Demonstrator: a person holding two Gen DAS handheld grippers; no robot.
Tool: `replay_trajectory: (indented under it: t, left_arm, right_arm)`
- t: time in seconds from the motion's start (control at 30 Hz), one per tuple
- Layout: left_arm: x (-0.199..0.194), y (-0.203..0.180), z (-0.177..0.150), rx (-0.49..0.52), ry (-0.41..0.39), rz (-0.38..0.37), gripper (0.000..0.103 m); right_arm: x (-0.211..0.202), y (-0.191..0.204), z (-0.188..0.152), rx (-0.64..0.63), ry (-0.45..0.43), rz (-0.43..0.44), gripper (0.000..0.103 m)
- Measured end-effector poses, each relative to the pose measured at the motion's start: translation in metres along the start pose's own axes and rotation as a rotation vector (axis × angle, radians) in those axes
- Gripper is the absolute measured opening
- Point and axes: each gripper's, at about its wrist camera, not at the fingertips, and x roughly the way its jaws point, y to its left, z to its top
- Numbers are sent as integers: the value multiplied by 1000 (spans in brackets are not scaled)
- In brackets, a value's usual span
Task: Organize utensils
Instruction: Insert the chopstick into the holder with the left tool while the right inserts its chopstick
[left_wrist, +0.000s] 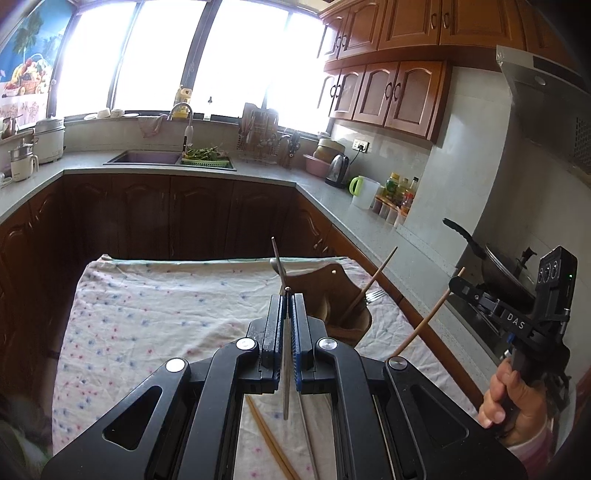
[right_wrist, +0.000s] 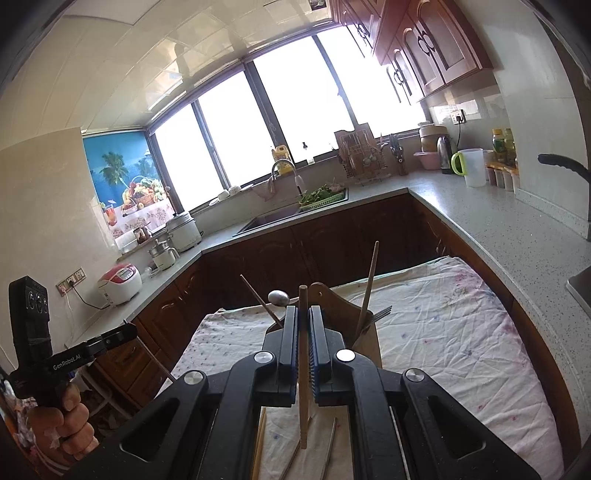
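My left gripper (left_wrist: 287, 295) is shut on a thin metal chopstick (left_wrist: 285, 373), held upright above the cloth-covered table (left_wrist: 155, 314). My right gripper (right_wrist: 303, 308) is shut on a wooden chopstick (right_wrist: 303, 369), also upright; it shows in the left wrist view (left_wrist: 424, 321) too. A brown wooden utensil holder (left_wrist: 332, 295) stands on the table just beyond both grippers, holding a wooden chopstick (left_wrist: 369, 284), a fork (left_wrist: 375, 294) and a metal spoon (right_wrist: 277, 297). Loose wooden chopsticks (left_wrist: 271, 439) and metal ones (right_wrist: 330, 446) lie on the cloth under the grippers.
A kitchen counter (left_wrist: 351, 199) runs around the room with a sink (left_wrist: 147, 158), a kettle (left_wrist: 338, 170), a white jug (left_wrist: 364, 192) and bottles. A wok (left_wrist: 506, 273) sits on the stove at the right. A rice cooker (right_wrist: 120, 282) stands at the left.
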Motion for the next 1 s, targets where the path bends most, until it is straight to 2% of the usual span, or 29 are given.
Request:
replay_trajectory:
  t: [0.17,0.37,0.53,0.77,1.0]
  left_arm:
    - [12,-10,30,45,-46,10,3]
    - [31,-16,68,52,-92,0,3]
    - [53,-25,91,64,-124,7,3]
    - [102,-34,72,103,-105,50,3]
    - [139,-18,40,31,-30,51,3]
  right_arm:
    - [3,-3,29,-14,-60,-21,5]
    - [12,-9,59,-31,-137,-70,5]
    - [28,-21,72,-17,-160,-96,5]
    - [55,-29,53,-6,-132,-110,5]
    - [79,-39,22,13,-72,-117,5]
